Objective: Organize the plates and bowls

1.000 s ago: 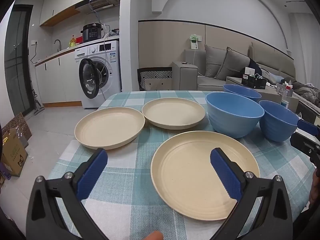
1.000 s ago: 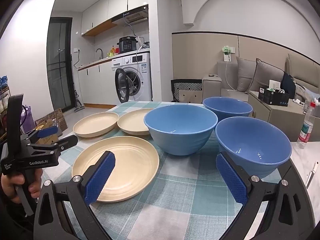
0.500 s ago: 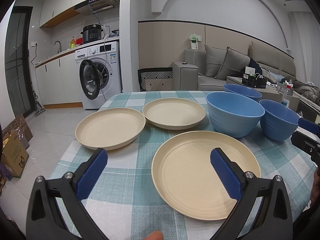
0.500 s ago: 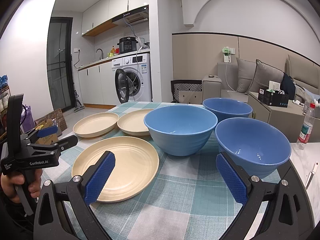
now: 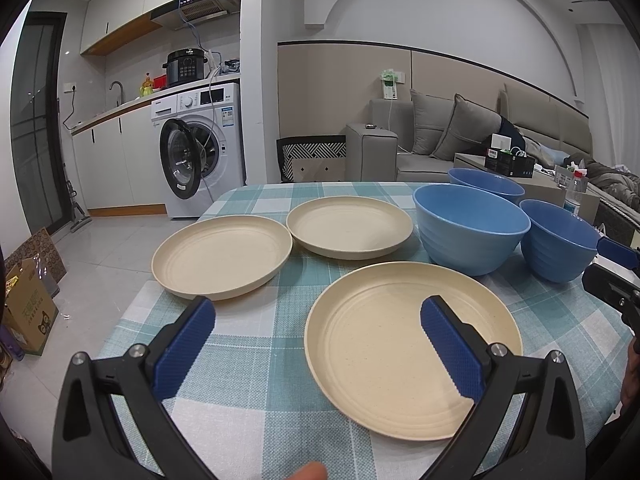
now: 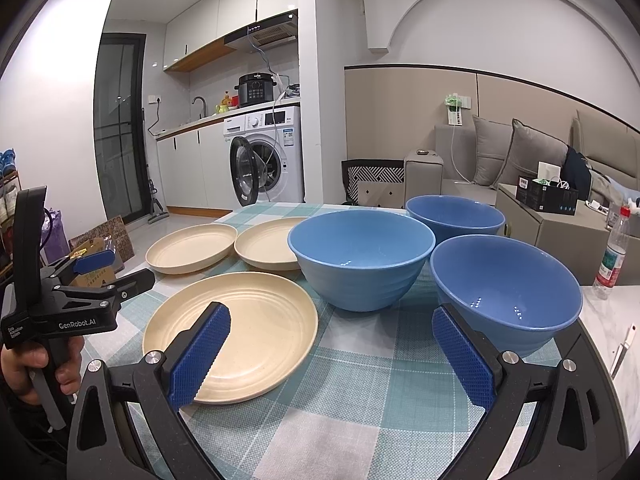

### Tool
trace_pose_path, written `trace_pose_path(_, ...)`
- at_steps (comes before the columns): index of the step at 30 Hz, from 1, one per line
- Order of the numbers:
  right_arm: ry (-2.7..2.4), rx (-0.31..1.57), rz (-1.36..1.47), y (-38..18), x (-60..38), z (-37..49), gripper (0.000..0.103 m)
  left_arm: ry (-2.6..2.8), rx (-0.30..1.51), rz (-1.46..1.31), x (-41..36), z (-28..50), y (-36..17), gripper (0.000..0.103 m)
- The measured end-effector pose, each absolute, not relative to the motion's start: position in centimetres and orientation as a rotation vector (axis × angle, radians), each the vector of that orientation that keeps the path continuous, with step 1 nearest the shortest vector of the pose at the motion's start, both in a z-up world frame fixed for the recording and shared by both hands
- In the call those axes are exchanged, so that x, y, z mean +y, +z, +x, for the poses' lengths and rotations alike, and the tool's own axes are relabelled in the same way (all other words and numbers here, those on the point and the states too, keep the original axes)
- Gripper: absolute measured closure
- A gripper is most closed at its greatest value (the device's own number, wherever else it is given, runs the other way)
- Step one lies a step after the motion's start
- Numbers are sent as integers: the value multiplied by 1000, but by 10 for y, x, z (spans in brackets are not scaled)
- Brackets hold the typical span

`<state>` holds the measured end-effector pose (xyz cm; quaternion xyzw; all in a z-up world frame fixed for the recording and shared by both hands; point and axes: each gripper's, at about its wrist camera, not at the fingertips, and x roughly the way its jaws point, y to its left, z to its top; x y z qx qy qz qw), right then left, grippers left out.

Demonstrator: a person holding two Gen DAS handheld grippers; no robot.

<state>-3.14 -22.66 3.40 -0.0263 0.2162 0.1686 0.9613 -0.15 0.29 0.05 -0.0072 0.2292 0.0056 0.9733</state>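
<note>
Nothing has visibly moved since the earlier frames. The left gripper (image 5: pixel 318 344) and right gripper (image 6: pixel 330 354) hover with fingers wide apart, holding nothing. Three cream plates (image 5: pixel 412 344) lie left on the checked tablecloth (image 5: pixel 256 344), three blue bowls (image 6: pixel 362 256) right. The far bowl (image 6: pixel 454 214) is half hidden; the right gripper is cut off in the left view.

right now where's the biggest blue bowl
On the checked table, mid-frame in the right wrist view: the biggest bowl sits beside the far-right plate, ahead of the near plate.
</note>
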Motion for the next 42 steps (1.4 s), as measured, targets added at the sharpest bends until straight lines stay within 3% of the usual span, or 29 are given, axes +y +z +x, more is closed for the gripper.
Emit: trace_pose_path(42, 333, 437, -55, 35, -227, -32, 0, 15, 468, -18, 7, 0, -2, 0)
